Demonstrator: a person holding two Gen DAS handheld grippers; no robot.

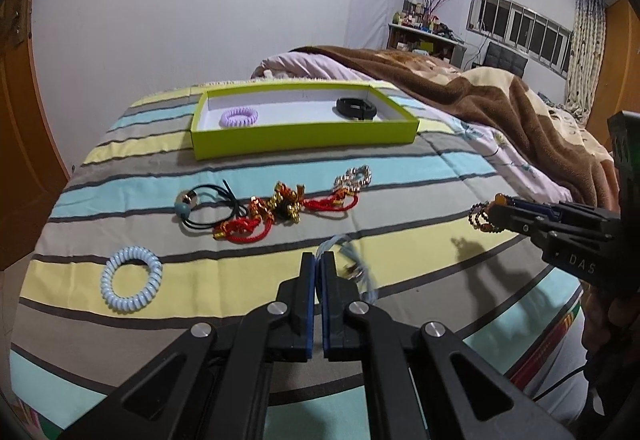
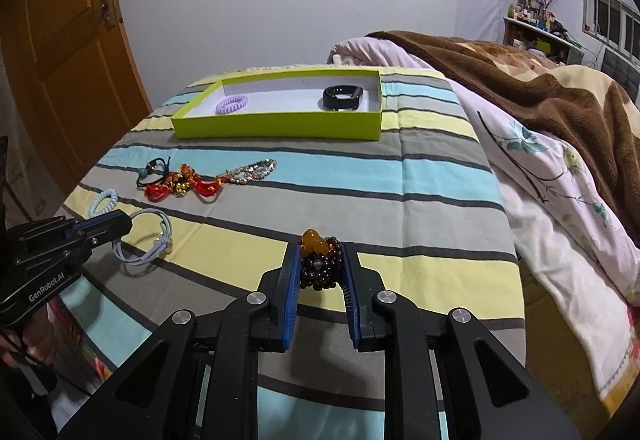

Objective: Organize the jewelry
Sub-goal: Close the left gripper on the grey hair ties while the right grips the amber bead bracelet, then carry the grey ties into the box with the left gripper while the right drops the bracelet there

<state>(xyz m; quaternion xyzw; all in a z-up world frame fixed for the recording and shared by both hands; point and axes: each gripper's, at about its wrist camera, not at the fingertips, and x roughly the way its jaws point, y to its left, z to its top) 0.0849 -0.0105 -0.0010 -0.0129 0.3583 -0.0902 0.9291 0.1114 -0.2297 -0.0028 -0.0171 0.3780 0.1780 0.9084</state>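
Observation:
My left gripper (image 1: pixel 319 260) is shut on a pale blue cord hair tie (image 1: pixel 352 252), which hangs just above the striped bedspread (image 1: pixel 400 168). In the right wrist view the left gripper (image 2: pixel 125 224) holds the same pale blue cord hair tie (image 2: pixel 150 240). My right gripper (image 2: pixel 320 254) is shut on a dark bead bracelet (image 2: pixel 320 272) with an amber charm. A green box (image 1: pixel 304 138) at the far end holds a purple spiral hair tie (image 1: pixel 239 117) and a black watch band (image 1: pixel 356 107).
On the bedspread lie a light blue spiral hair tie (image 1: pixel 132 278), a black hair tie with a bead (image 1: pixel 200 210), red cord bracelets with gold charms (image 1: pixel 280 208) and a sparkly chain bracelet (image 1: pixel 354 176). A brown blanket (image 1: pixel 500 112) is heaped at the right.

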